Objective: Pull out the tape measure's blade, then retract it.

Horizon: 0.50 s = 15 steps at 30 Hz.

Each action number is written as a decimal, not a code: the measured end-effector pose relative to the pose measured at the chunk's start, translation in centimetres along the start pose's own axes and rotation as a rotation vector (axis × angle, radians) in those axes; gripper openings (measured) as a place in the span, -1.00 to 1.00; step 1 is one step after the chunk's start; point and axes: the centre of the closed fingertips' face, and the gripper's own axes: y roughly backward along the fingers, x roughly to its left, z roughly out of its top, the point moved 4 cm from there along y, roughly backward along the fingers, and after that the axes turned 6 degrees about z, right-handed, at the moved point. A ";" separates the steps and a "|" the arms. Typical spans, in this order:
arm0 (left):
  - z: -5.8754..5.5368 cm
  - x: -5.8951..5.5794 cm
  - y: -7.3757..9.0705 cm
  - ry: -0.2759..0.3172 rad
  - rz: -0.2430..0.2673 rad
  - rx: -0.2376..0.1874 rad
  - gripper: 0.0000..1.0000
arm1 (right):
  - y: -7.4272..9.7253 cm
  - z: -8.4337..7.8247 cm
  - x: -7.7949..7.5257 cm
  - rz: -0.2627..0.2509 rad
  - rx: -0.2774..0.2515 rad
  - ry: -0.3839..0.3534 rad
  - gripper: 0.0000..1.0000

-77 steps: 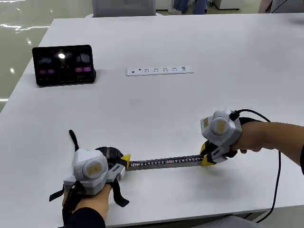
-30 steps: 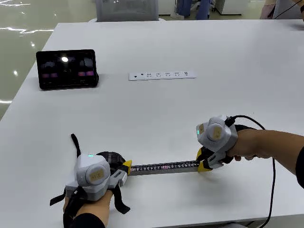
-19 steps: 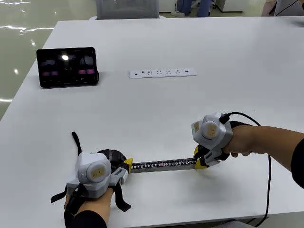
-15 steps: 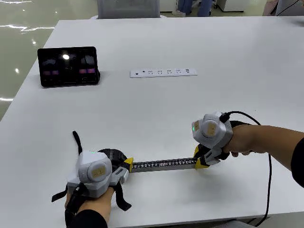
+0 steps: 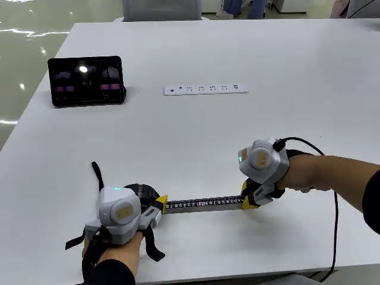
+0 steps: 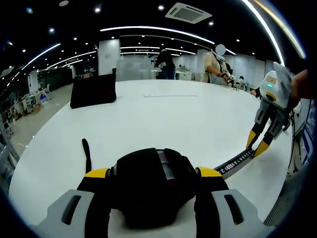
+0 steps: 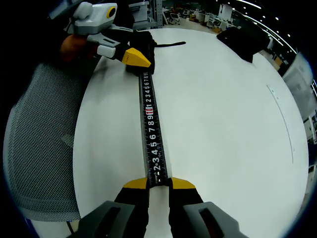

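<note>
On the white table (image 5: 196, 136) lies a black tape measure case (image 5: 142, 193), and my left gripper (image 5: 155, 209) is shut on it near the front edge. In the left gripper view the case (image 6: 153, 181) sits between the yellow-tipped jaws of the left gripper (image 6: 153, 172). The blade (image 5: 202, 204) runs flat to the right, numbers up. My right gripper (image 5: 247, 200) is shut on the blade's end. In the right gripper view the blade (image 7: 150, 129) leads from the right gripper (image 7: 158, 183) back to the case (image 7: 143, 49).
A dark tablet (image 5: 87, 81) stands at the far left and a white power strip (image 5: 205, 89) lies mid-table. The case's black strap (image 5: 95, 172) trails left. A black cable (image 5: 335, 196) loops by the right arm. People stand beyond the table (image 6: 218, 62).
My right gripper has moved left toward the case with the blade's end in it, so the exposed blade is shorter. The left gripper has stayed on the case.
</note>
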 end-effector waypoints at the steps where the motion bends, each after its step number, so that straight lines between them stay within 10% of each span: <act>1: 0.0 0.0 0.0 0.000 0.000 0.000 0.28 | 0.0 0.0 0.0 0.000 0.001 0.000 -0.78; 15: 0.0 -0.1 0.0 -0.001 0.001 0.000 0.28 | -0.2 0.4 0.1 0.003 -0.003 -0.004 -0.78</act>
